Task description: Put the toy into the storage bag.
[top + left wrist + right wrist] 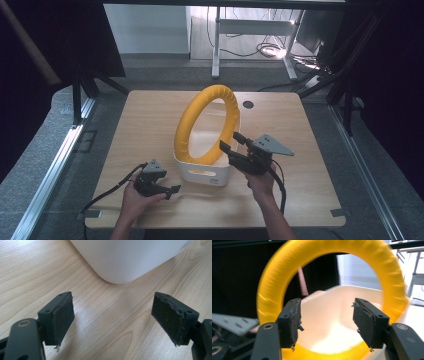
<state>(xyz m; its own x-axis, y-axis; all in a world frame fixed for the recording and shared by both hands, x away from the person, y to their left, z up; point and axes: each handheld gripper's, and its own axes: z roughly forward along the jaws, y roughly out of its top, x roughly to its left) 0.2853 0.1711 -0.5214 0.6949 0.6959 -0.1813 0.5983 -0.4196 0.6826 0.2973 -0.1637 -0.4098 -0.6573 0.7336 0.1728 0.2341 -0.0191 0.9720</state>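
Directly ahead of my right tool [232,141], jaws parted and empty, the yellow ring [207,125] stood upright in the white bin [202,172]; my left tool [172,190], also released, lay farther off.

My view: yellow ring [206,123] ahead of right claw [233,141], standing in white bin [202,174]; pale wood-grain table [145,120]; black jaws.

the yellow ring [332,272] is smeared with motion blur in the right gripper view, its top cut off by the frame edge. the white bin [130,257] is cropped in the left gripper view (one rounded corner shows). the ring's lowest part is hidden inside the bin in the high view.
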